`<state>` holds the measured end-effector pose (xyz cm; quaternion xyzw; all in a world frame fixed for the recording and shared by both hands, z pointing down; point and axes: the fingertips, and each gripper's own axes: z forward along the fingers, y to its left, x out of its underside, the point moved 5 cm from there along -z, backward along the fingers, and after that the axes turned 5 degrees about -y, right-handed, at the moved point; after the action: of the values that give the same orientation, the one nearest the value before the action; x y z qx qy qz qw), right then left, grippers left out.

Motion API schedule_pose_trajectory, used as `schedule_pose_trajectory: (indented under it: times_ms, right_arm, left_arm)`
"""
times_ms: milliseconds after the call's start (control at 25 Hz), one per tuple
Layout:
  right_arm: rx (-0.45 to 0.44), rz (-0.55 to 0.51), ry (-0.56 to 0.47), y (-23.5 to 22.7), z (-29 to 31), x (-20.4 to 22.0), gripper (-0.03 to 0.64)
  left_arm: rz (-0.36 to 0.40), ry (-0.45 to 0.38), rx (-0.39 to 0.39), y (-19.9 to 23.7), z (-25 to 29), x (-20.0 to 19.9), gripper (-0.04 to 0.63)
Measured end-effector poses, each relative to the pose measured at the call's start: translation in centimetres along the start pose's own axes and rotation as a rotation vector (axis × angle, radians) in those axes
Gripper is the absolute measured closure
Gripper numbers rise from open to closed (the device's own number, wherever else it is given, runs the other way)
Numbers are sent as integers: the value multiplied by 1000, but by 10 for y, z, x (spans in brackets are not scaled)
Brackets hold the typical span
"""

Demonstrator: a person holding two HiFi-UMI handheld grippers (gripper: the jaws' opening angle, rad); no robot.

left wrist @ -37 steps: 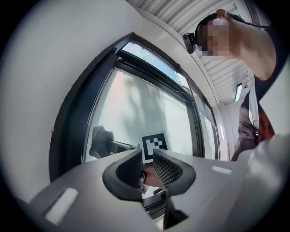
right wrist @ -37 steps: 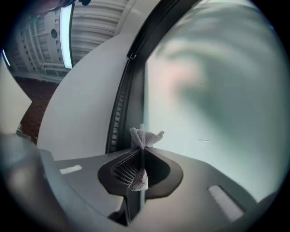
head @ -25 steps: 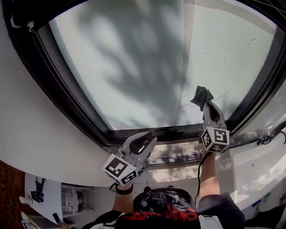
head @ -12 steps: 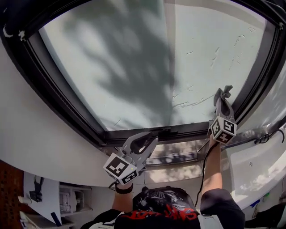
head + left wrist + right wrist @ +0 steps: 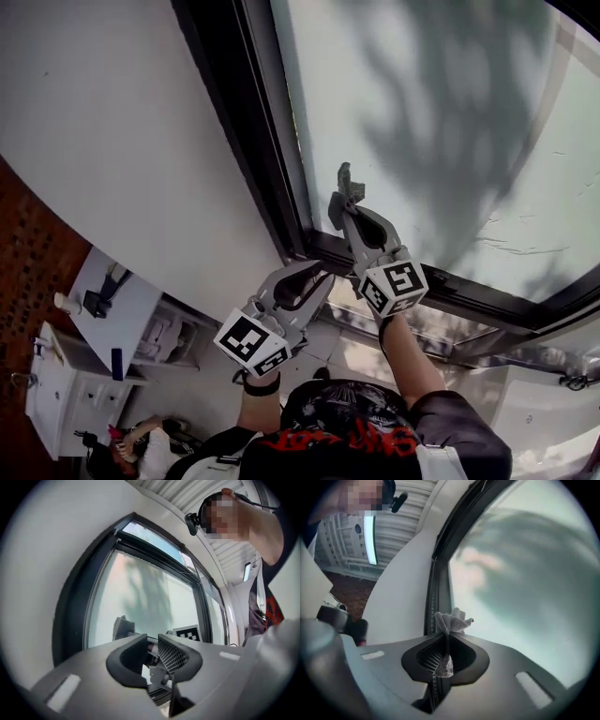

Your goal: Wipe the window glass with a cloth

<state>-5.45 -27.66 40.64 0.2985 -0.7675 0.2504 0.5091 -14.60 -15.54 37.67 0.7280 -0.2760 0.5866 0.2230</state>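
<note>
- The right gripper [image 5: 446, 641] had its jaws shut tight on a small gray cloth [image 5: 451, 619]. A bunch of it stuck out past the tips, and a short tail hung down between the pads.
- That bunch was aimed at the left edge of the window glass [image 5: 450, 122], just beside the dark window frame [image 5: 251, 141]. Holding the cloth by its middle left a soft wad out front, probably so that fabric and not plastic met the pane.
- No view made clear whether the wad was pressing on the glass or was just short of it.
- The right arm was stretched up and forward, which suited reaching the corner where glass and frame met.
- The left gripper [image 5: 314, 278] hung lower, near the sill and below the right one. Its jaws stood a little apart, with nothing between them.
- It seemed to be parked there to stay clear of the wiping hand, since one cloth needs only one gripper.
- Thin streaks showed on the right part of the pane, so much of the glass probably still needed wiping.
- The white wall [image 5: 112, 141] lay left of the frame.
</note>
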Motion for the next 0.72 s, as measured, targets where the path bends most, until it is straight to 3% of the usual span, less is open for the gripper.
schedule_pose_trajectory:
  times_ms: [120,280,360,480,600,720]
  right_arm:
    - [-26,6,96,6,49,43,591]
    - [154,-23,129,-36,27,61,591]
    - [272,-51,81,-69,-16,43,591]
    - [475,-127,26,-122,-102,5,591]
    - [735,-194,-11,-162,-215,-40,591]
    - [953,-237,-19,-200,-312,-72,591]
  left_arm:
    - [8,1,-51,11,-18,-5,532]
    - [0,11,-18,12,-15,-2,532]
    - [-15,-23,47,7,-1,-1,532]
    - [-49,-90,211,-16,34,0,548]
    - [-74,-55,382,-51,77,15,548]
    - [-93,-23,459,-78,107,27,548]
